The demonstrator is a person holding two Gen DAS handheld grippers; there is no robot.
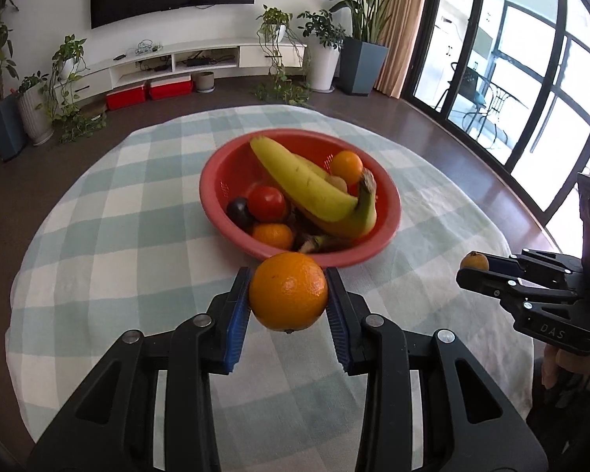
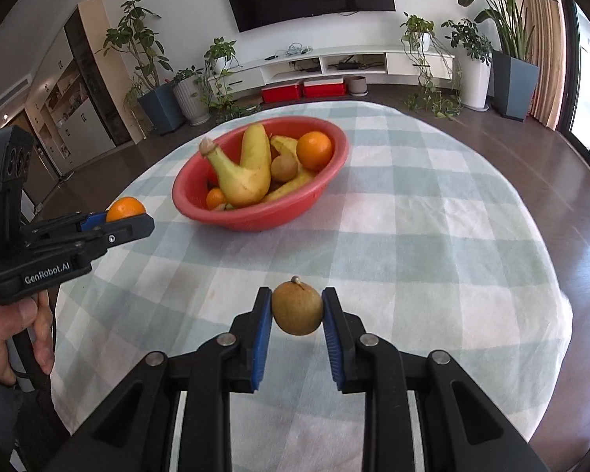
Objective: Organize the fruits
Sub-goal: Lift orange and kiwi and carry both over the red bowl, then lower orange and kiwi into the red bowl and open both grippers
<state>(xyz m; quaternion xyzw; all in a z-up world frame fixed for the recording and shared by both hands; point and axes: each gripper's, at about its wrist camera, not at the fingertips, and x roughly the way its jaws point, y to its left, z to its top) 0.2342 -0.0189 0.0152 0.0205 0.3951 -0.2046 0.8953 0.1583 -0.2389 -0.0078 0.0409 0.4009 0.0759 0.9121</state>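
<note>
The left gripper (image 1: 288,295) clamps an orange (image 1: 288,291) just short of the red bowl (image 1: 216,192) of bananas (image 1: 314,188) and other fruit, while the right gripper (image 2: 297,310) grips a brownish fruit (image 2: 297,308), perhaps a pear, above the checked cloth (image 2: 432,236).

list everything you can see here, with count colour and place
basket: 1, red, middle of the table
bananas: at least 2, yellow, in the basket
oranges: 3 in the basket, 1 held in the left tongs
tomato: 1, red, in the basket
plum: 1, dark, in the basket
brown fruits: 1 in the basket, 1 held in the right tongs
tablecloth: 1, pale green and white check
left tongs: black, blue pads
right tongs: black, blue pads
</note>
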